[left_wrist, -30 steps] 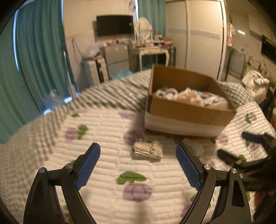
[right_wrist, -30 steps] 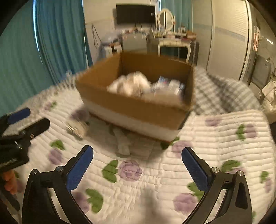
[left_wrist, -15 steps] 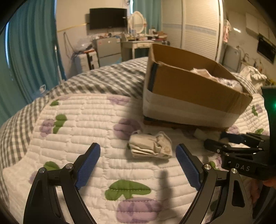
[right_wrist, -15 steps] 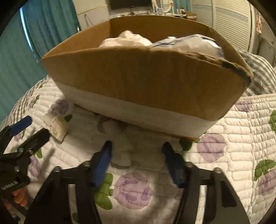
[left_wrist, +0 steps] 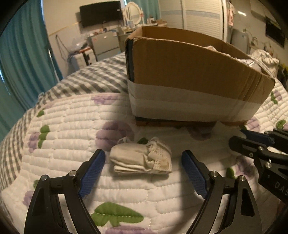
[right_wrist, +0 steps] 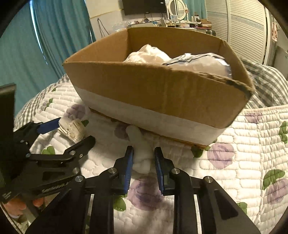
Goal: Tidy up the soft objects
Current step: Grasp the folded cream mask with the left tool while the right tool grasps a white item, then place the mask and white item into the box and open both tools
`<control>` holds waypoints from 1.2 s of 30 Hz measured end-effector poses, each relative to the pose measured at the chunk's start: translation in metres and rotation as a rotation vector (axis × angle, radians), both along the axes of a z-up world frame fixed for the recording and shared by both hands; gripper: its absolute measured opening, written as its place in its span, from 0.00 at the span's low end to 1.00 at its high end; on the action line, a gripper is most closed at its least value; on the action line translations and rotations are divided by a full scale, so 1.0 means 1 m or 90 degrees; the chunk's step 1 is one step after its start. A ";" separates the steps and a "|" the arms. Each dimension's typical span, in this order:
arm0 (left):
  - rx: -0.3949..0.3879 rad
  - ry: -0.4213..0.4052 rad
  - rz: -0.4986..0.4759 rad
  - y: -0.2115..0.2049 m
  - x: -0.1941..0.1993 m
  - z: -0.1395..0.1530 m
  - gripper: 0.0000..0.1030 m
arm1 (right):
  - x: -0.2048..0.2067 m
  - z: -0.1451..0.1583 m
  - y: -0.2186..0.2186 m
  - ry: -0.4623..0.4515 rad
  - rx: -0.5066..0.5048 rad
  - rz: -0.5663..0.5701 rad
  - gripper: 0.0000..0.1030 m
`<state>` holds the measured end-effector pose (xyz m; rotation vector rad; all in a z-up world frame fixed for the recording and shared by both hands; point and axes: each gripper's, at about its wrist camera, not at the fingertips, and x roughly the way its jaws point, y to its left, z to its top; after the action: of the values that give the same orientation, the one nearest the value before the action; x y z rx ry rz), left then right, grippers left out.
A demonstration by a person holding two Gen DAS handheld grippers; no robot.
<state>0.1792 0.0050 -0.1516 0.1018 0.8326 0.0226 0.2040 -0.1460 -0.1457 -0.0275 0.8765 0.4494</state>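
A folded cream sock bundle (left_wrist: 141, 159) lies on the quilted bed between the pads of my open left gripper (left_wrist: 142, 172); it also shows in the right wrist view (right_wrist: 72, 128). My right gripper (right_wrist: 143, 162) is shut on a white sock (right_wrist: 142, 149) that lies on the quilt, its far end under the front of the cardboard box (right_wrist: 158, 93). The box holds several white soft items (right_wrist: 147, 54). The right gripper also shows at the right edge of the left wrist view (left_wrist: 259, 144).
The white quilt with purple flowers (left_wrist: 72, 126) covers the bed, with a grey checked blanket (left_wrist: 93, 79) behind it. Teal curtains (right_wrist: 59, 36), a dresser with a mirror (left_wrist: 133, 10) and a white wardrobe (right_wrist: 246, 32) stand at the back.
My left gripper has moved down and forward around the cream sock bundle. My right gripper has moved in to the box front and closed on the white sock.
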 end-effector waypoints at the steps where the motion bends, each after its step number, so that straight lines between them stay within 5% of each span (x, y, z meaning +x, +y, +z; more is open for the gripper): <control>1: -0.005 0.001 -0.005 -0.001 -0.001 0.000 0.64 | -0.002 0.001 0.000 -0.003 0.002 0.001 0.22; 2: -0.005 0.007 -0.006 -0.002 -0.002 0.000 0.55 | -0.005 0.002 -0.003 -0.005 0.004 0.001 0.22; 8: -0.045 0.014 -0.007 -0.012 -0.024 0.015 0.54 | -0.026 0.015 -0.019 -0.020 0.014 -0.018 0.22; 20: -0.031 -0.045 -0.015 -0.039 -0.095 0.080 0.54 | -0.089 0.063 -0.038 -0.069 0.042 -0.014 0.22; 36: -0.036 -0.163 -0.058 -0.066 -0.121 0.180 0.54 | -0.104 0.189 -0.058 -0.210 0.076 0.034 0.22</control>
<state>0.0586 -0.0614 0.0282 0.0815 0.5716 -0.0717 0.1000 -0.2041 0.0434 -0.0150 0.5249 0.5298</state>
